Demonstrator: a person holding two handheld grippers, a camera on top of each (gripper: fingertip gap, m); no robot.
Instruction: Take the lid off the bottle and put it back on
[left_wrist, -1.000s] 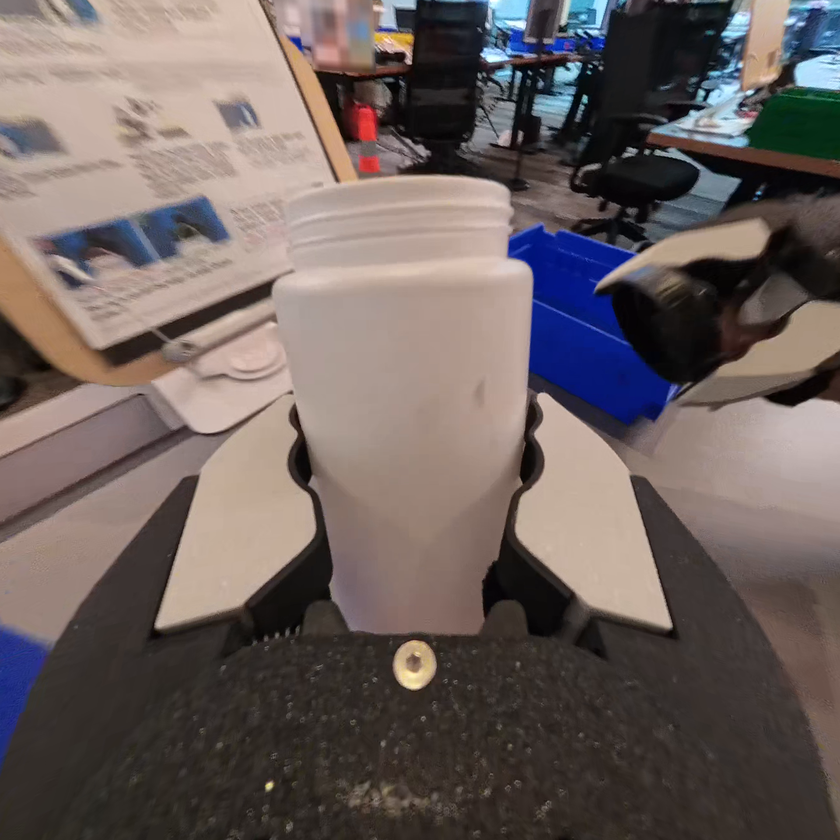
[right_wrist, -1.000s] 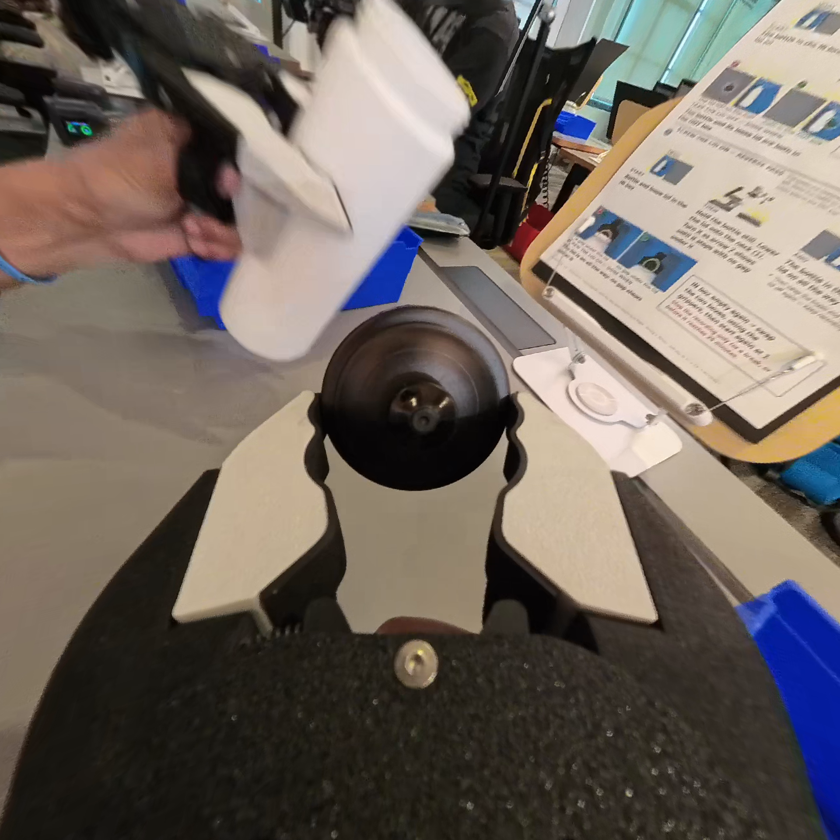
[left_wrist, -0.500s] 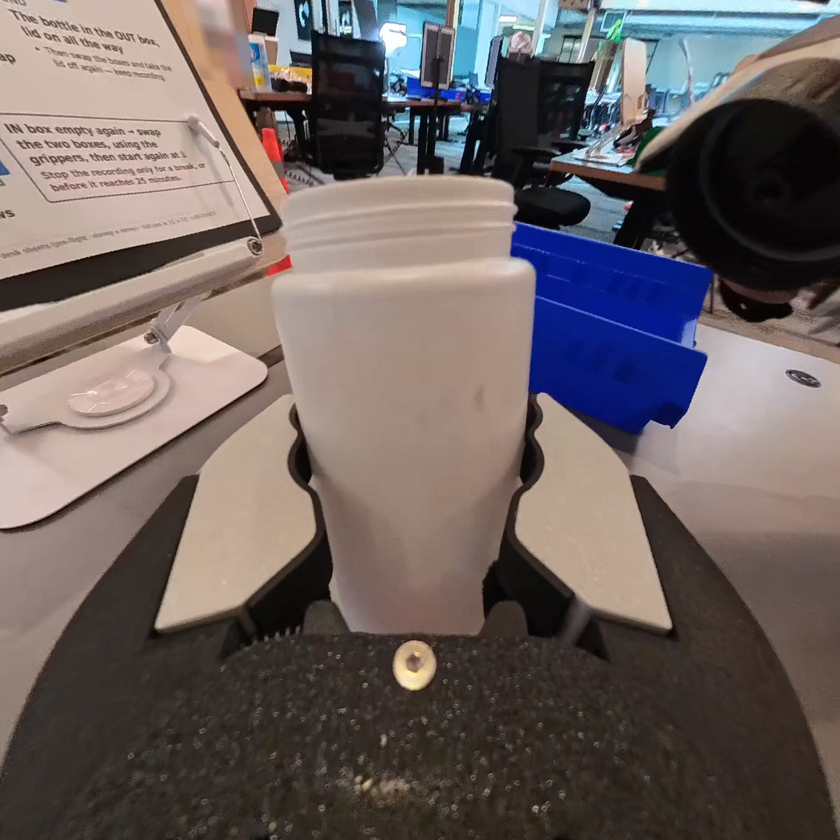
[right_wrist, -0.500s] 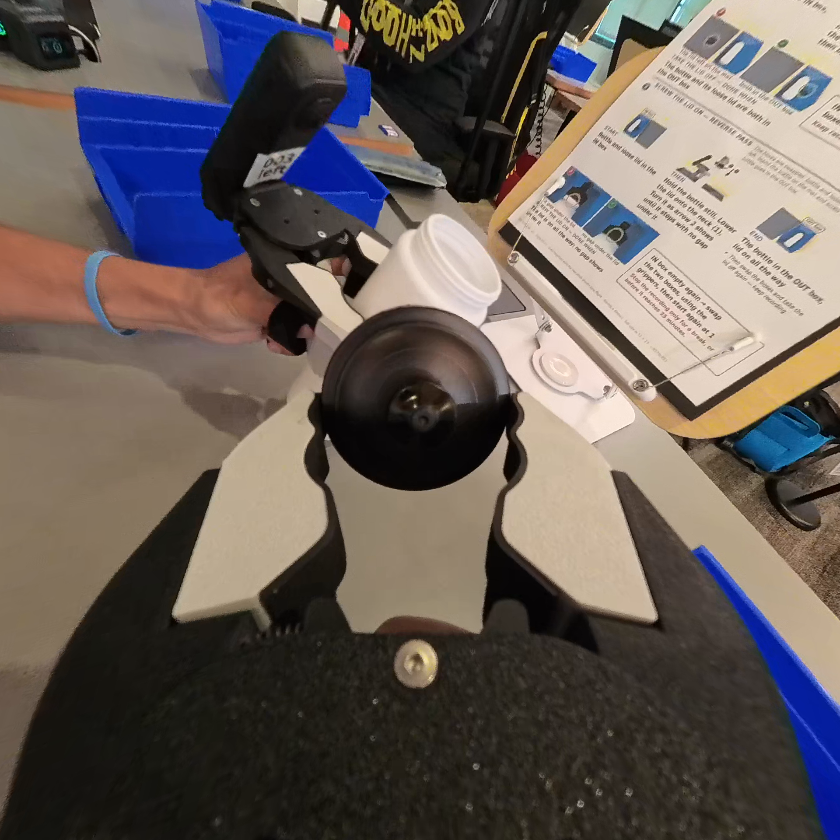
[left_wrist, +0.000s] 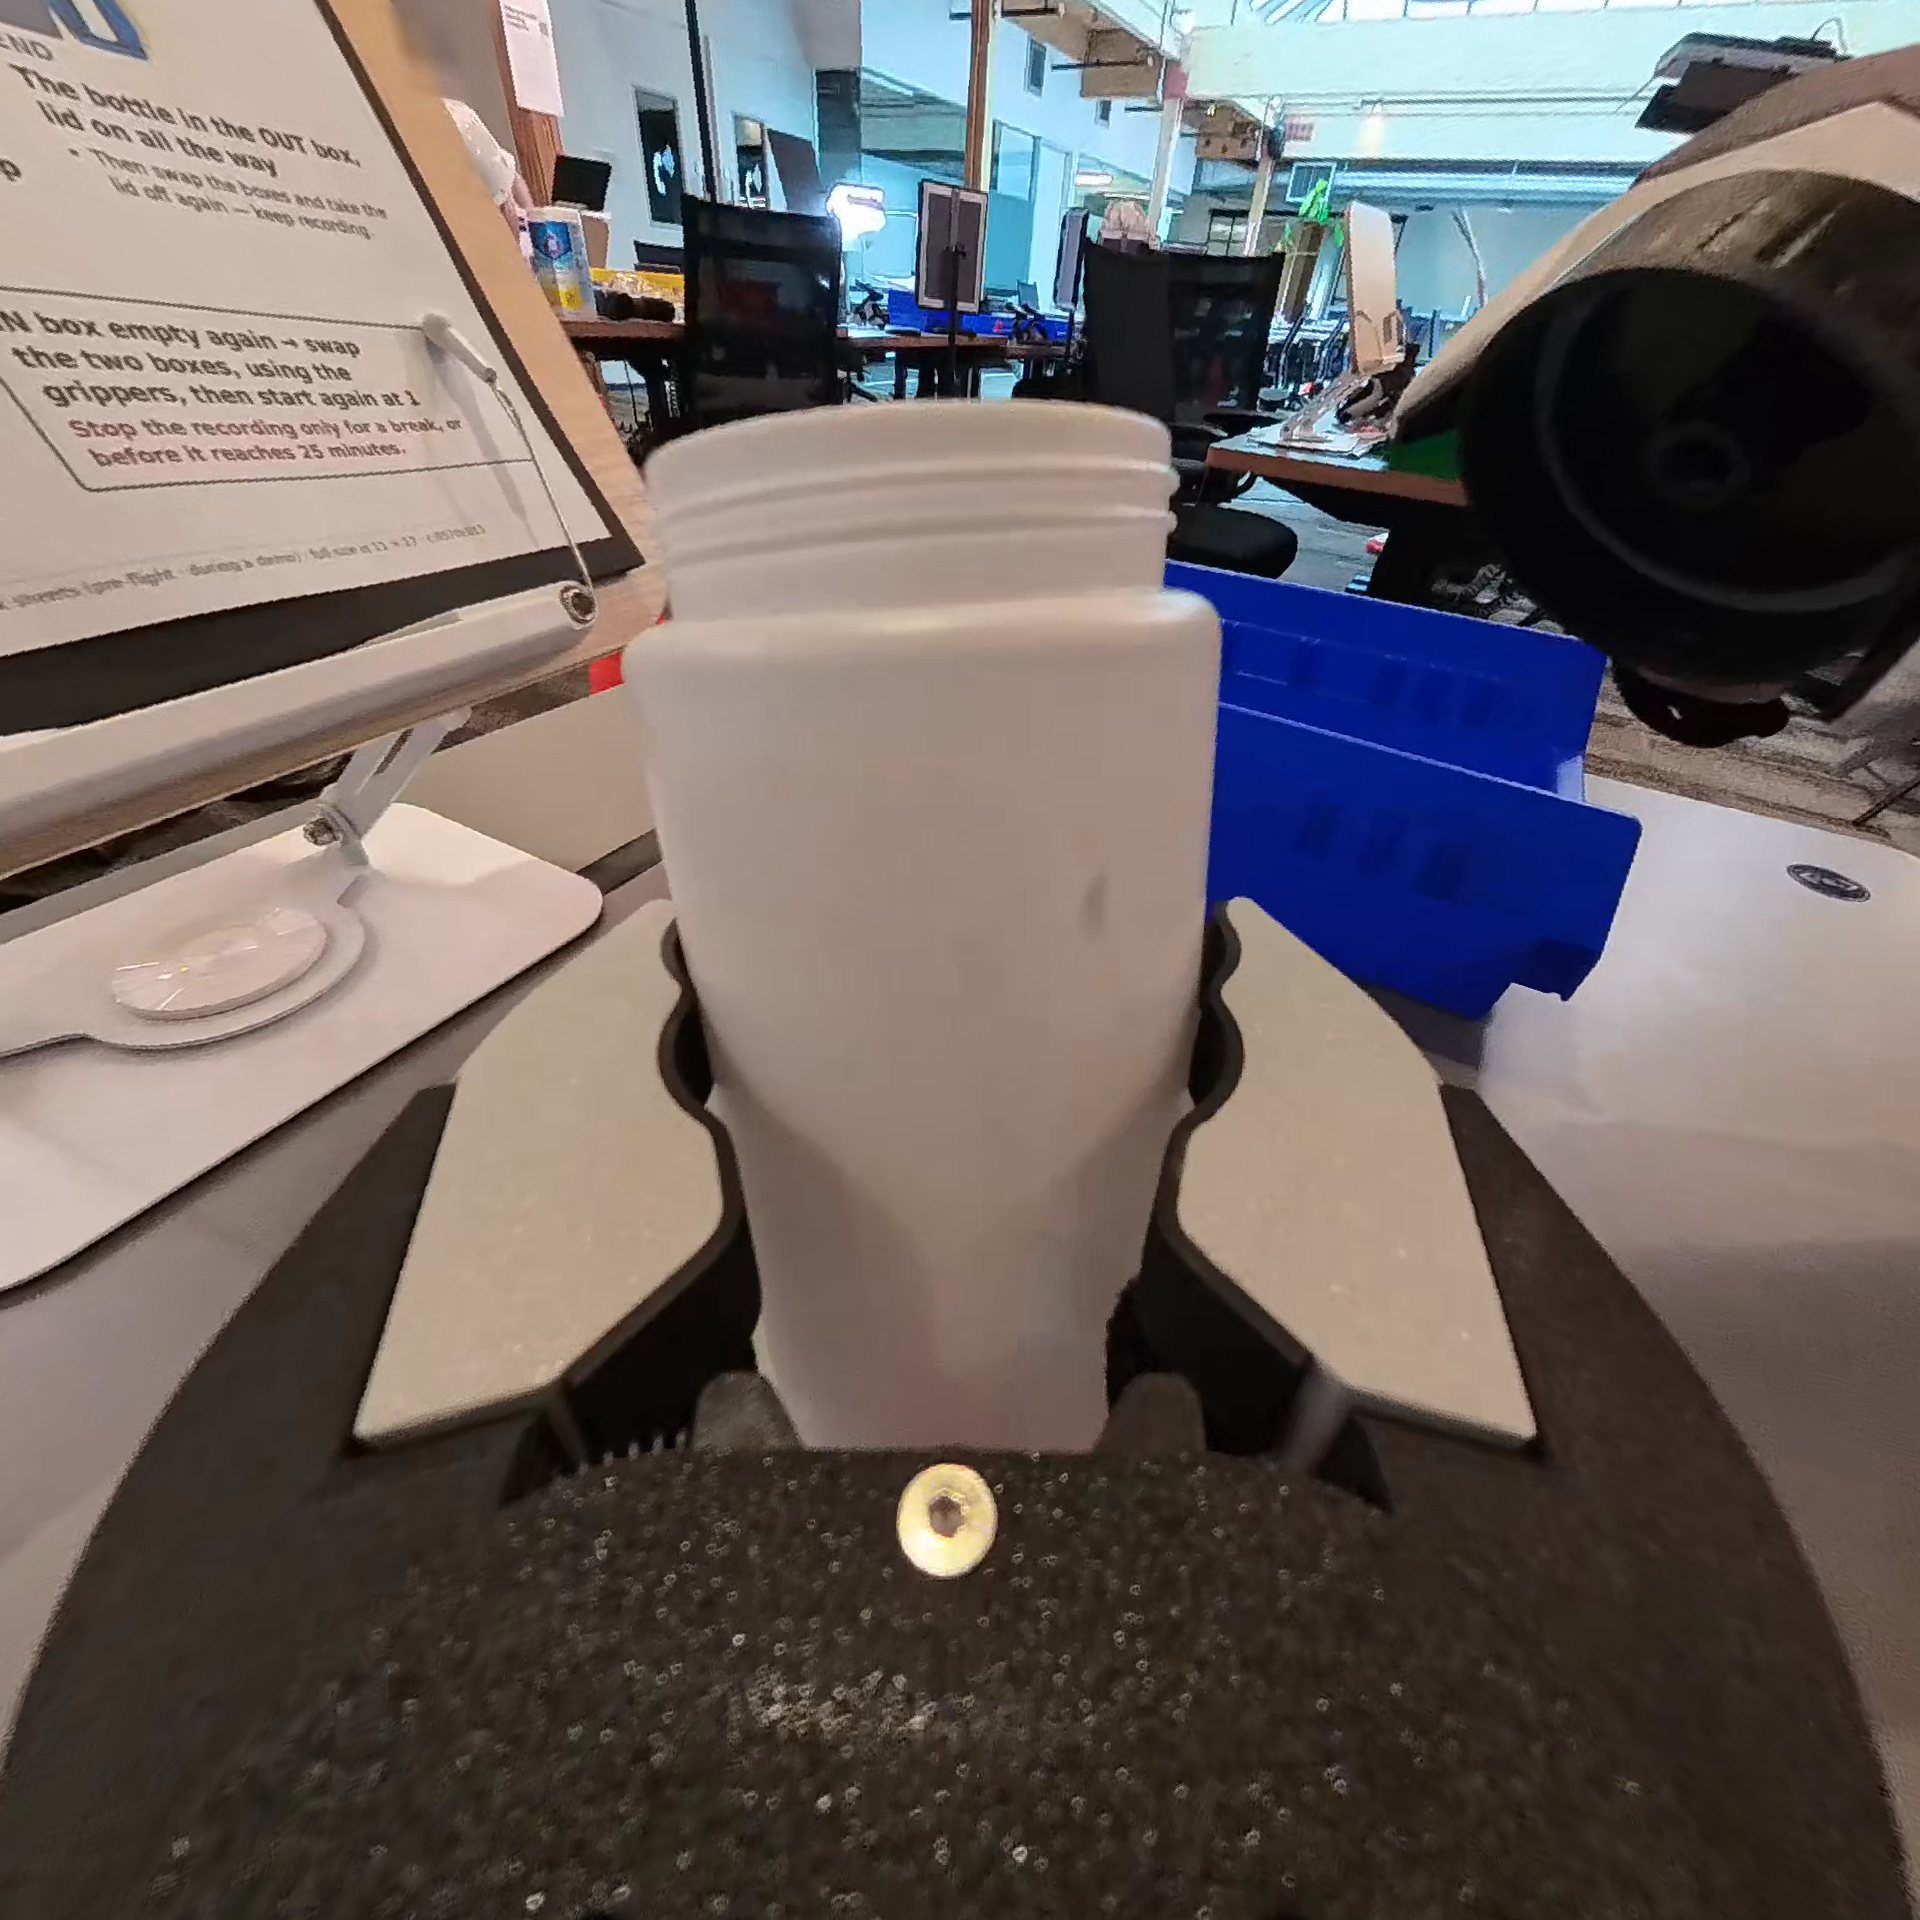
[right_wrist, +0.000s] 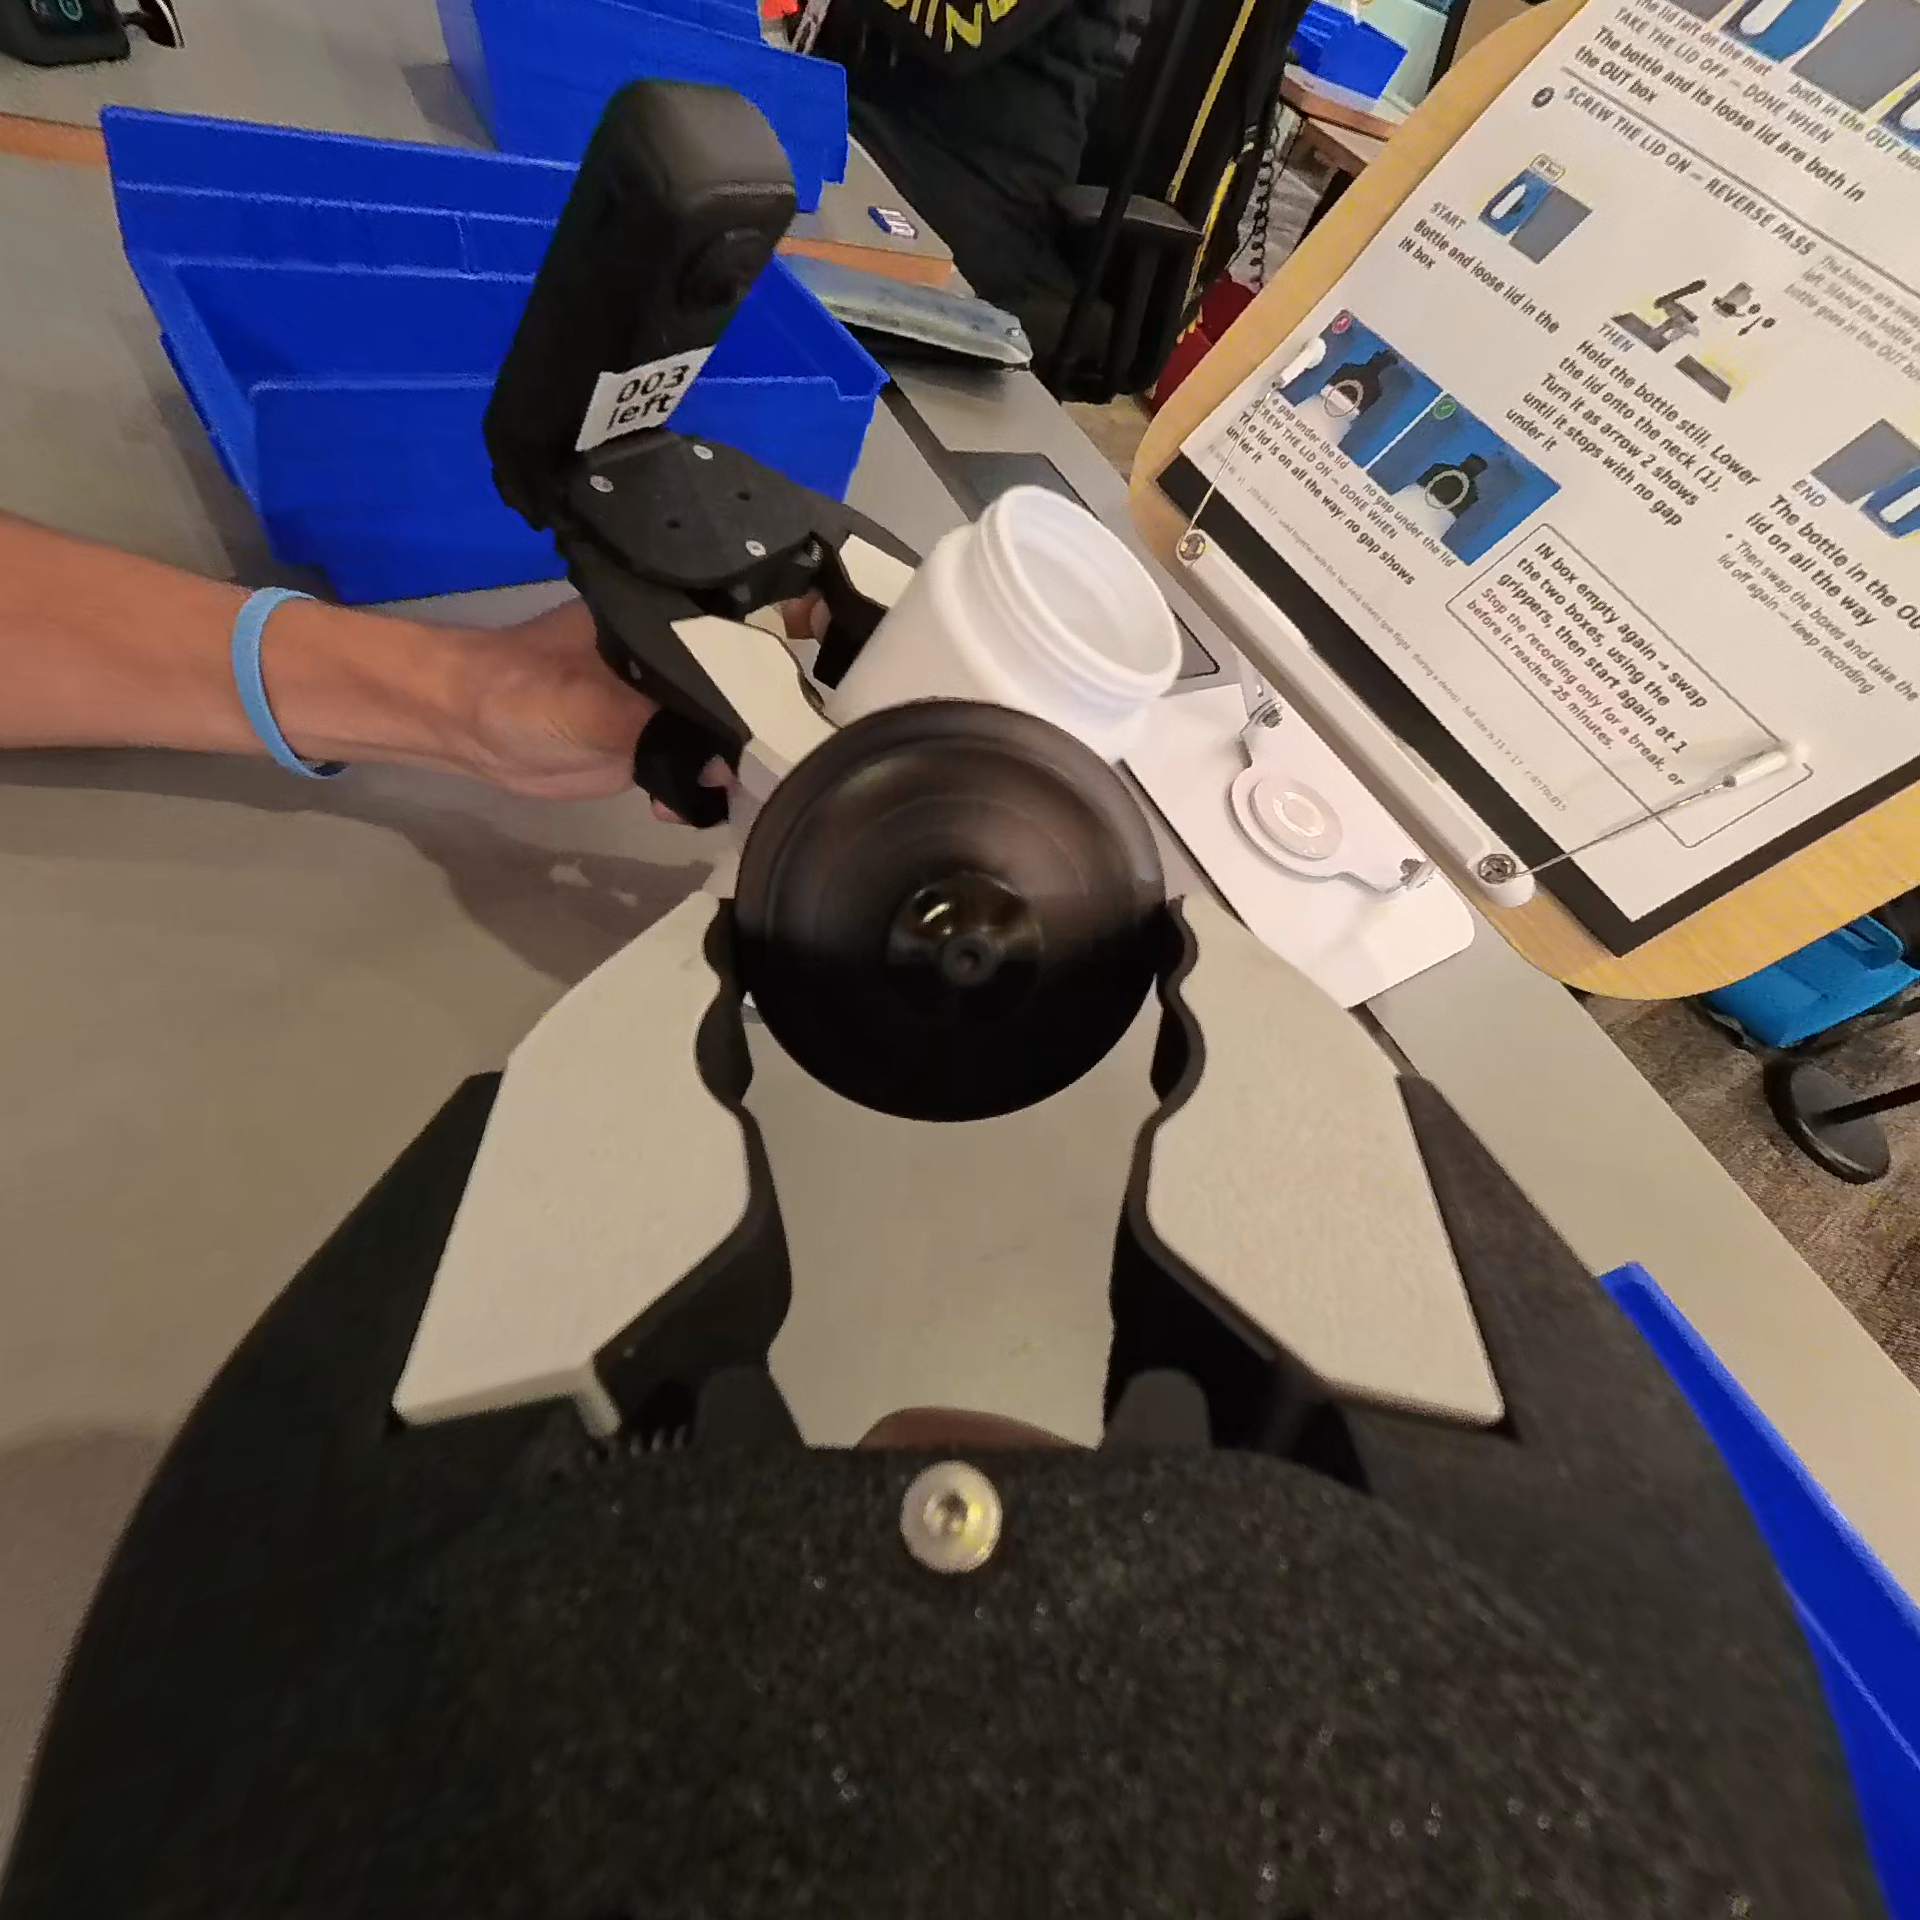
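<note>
My left gripper (left_wrist: 940, 966) is shut on a white bottle (left_wrist: 925, 831) with an open threaded neck, held upright with both pads pressed on its body. My right gripper (right_wrist: 951, 956) is shut on the round black lid (right_wrist: 945, 914), its open underside turned away from me. In the left wrist view the lid (left_wrist: 1704, 468) hangs up and to the right of the bottle's mouth, apart from it. In the right wrist view the bottle (right_wrist: 997, 623) and the left gripper (right_wrist: 800, 623), held by a hand, lie just beyond the lid.
Blue bins (left_wrist: 1392, 790) (right_wrist: 436, 343) stand on the grey table (right_wrist: 260, 987). An instruction sheet on a white stand (left_wrist: 208, 364) (right_wrist: 1621, 468) stands close beside the bottle. Another blue bin edge (right_wrist: 1787, 1538) is at my lower right. Chairs and desks fill the background.
The left gripper has brought the bottle from tilted overhead to upright by the stand. The lid has risen and come nearer the bottle's mouth. Both grasps stay unchanged.
</note>
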